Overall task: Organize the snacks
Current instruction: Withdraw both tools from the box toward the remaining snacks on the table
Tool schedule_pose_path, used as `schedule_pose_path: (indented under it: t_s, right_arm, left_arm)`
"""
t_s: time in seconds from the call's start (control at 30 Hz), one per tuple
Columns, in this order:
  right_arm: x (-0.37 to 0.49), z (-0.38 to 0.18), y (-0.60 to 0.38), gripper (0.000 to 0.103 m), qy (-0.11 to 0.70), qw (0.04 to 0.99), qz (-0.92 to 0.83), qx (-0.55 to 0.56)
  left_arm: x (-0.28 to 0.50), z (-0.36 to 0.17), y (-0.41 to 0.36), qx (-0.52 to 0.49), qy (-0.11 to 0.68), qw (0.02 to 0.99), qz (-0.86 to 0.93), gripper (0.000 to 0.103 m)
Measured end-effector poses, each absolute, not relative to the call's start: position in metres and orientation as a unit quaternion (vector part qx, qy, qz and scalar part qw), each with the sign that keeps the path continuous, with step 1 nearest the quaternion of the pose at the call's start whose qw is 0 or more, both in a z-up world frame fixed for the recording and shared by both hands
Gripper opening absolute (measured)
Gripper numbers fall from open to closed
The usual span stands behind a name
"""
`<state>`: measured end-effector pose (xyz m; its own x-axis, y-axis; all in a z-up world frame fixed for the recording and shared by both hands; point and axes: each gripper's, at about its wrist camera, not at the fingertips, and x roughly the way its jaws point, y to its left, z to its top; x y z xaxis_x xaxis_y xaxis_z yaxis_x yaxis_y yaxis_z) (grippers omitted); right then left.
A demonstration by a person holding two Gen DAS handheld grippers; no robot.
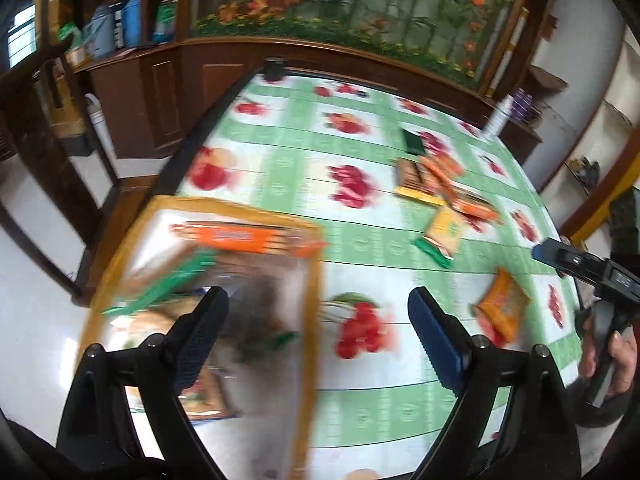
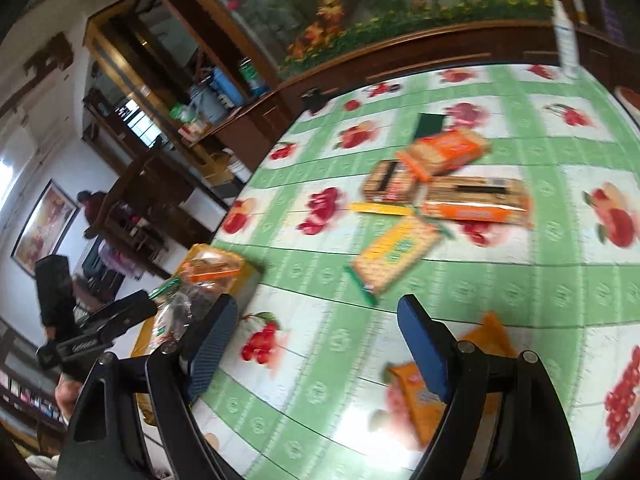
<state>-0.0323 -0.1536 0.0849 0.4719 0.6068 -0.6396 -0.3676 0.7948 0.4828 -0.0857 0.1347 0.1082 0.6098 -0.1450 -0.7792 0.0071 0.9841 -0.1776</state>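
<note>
A table draped in a green-and-white cloth printed with red fruit is seen from two hand-held grippers. The left gripper is held above the table's near left corner with its fingers set wide apart and nothing between them; beneath its left finger a clear, orange-rimmed box is seen at the table's edge, already holding several snack packs, among them an orange-labelled one and a green-trimmed one. The picture is blurred, so the packs inside cannot be told apart further.

The right gripper is likewise held with its fingers well apart and empty. Just beside its right finger a small orange snack packet is seen lying flat on the cloth. Farther out, near the middle of the table, a loose pile of cracker packs in orange and brown wrapping is spread, with a yellow, green-ended pack lying tilted just in front of it and a dark green packet at its far edge.

In the left wrist view the right gripper is shown at the right edge, held in a hand. A white bottle is stood upright at the far edge of the table, before a wooden cabinet and a floral mural.
</note>
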Motion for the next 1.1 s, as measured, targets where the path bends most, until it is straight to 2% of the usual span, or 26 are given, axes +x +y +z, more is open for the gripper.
schedule_pose_path:
  t_s: [0.67,1.1]
  right_arm:
    - [-0.058,0.064,-0.234,0.083,0.429,0.857,0.222,0.179]
    - [-0.077,0.039,-0.231,0.084,0.473,0.823,0.253,0.188]
  left_arm:
    - [-0.049,0.095,-0.003,0.041,0.437,0.892,-0.112,0.092]
    - [-0.001,0.083,-0.023,0.051,0.453,0.88,-0.135,0.092]
